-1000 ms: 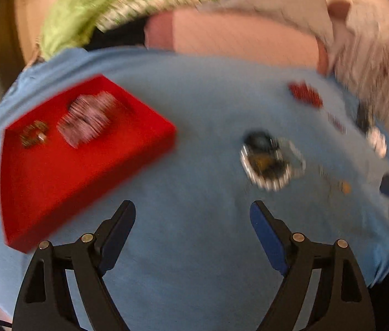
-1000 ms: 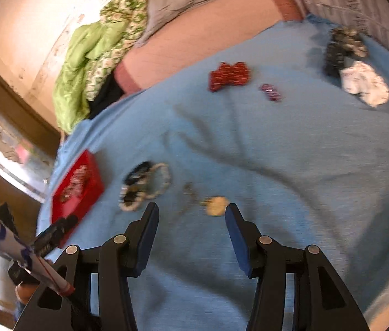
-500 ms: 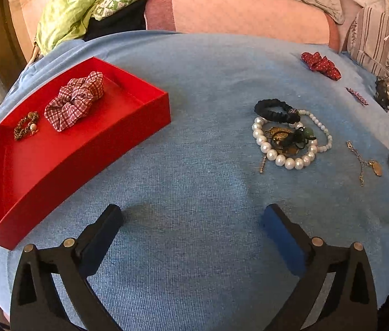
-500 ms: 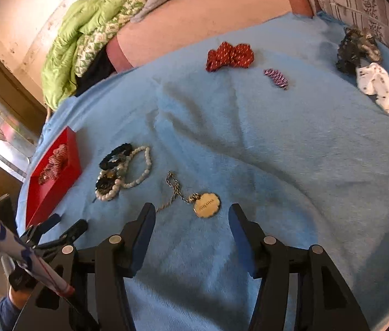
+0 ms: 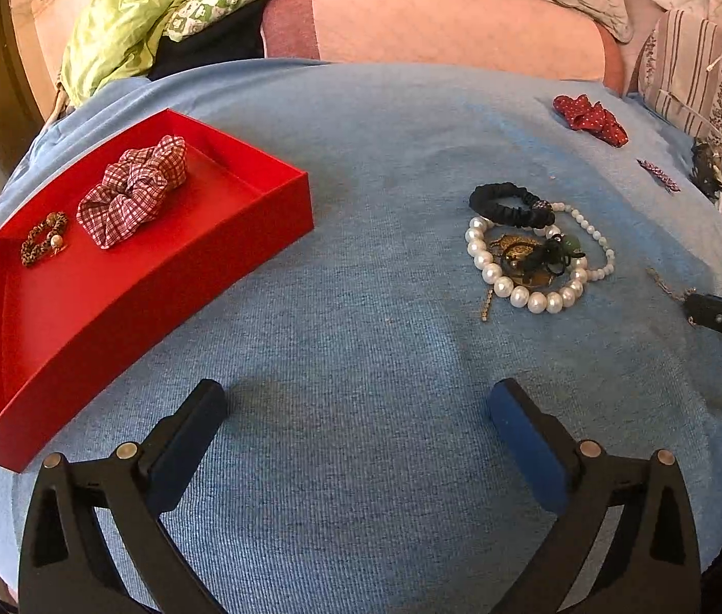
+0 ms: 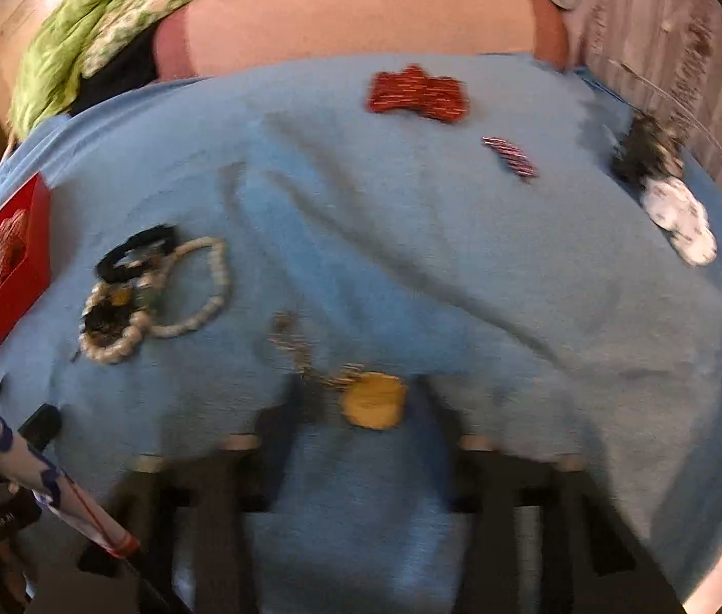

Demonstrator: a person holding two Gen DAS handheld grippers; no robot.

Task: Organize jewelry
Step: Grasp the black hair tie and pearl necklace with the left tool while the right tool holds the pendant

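Here, left wrist view: the left gripper (image 5: pixel 356 409) stands wide open above bare blue cloth (image 5: pixel 361 337), nothing between its jaws. A red tray (image 5: pixel 166 276) at left holds a checked scrunchie (image 5: pixel 133 189) and a small beaded bracelet (image 5: pixel 44 238). A pearl bracelet (image 5: pixel 519 281) lies tangled with a black hair tie (image 5: pixel 506 207) at right. No writing is legible.

Right wrist view, blurred: the right gripper (image 6: pixel 361 399) has just been closing, its jaws around a gold pendant (image 6: pixel 374 401) on a chain (image 6: pixel 292 340); pad contact cannot be told. Lettering on the black tool at lower left is unreadable.
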